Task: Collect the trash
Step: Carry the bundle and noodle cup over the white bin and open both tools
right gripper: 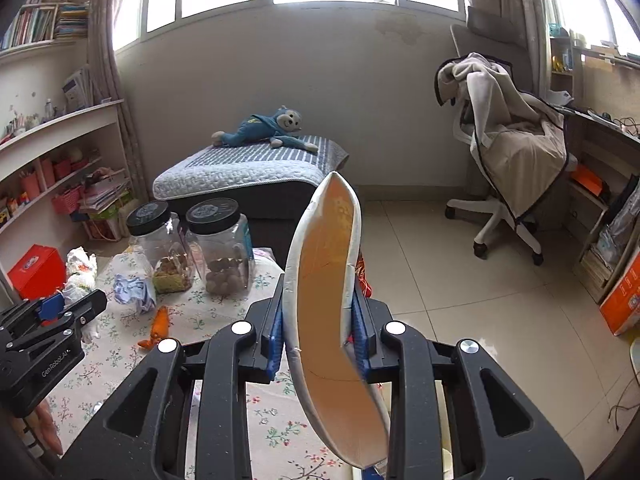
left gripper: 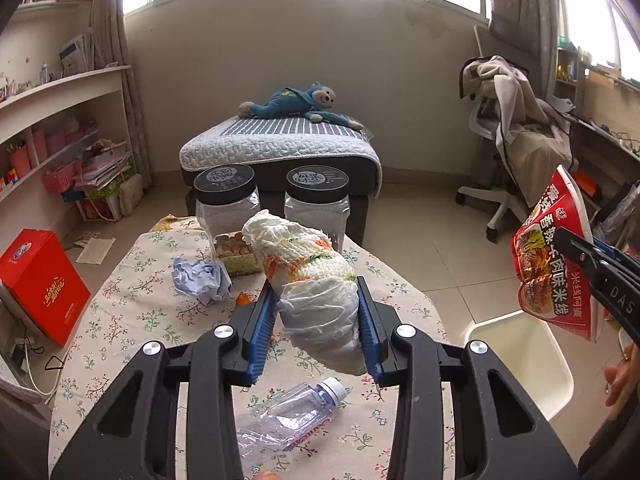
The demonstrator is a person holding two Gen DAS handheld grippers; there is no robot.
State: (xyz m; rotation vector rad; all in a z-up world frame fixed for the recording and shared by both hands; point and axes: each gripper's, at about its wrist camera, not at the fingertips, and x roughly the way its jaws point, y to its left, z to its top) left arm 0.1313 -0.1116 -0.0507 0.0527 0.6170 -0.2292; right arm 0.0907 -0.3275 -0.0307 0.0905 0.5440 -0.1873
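My left gripper (left gripper: 318, 320) is shut on a white wad of tissue in a plastic bag (left gripper: 308, 276), held above the floral-cloth table (left gripper: 132, 312). My right gripper (right gripper: 320, 328) is shut on a squashed red noodle bowl (right gripper: 332, 300), its orange-stained inside facing the camera; the bowl shows in the left wrist view (left gripper: 556, 256) off the table's right side, above a white bin (left gripper: 524, 360). On the table lie a crumpled blue-white paper (left gripper: 200, 276), a crushed clear plastic bottle (left gripper: 288, 420) and an orange scrap (right gripper: 158, 326).
Two clear jars with black lids (left gripper: 226, 208) (left gripper: 318, 200) and a small basket of nuts (left gripper: 236, 252) stand at the table's far edge. A red box (left gripper: 40, 284) is left of the table. A bed with a plush monkey (left gripper: 300, 104) and an office chair (left gripper: 516, 140) are beyond.
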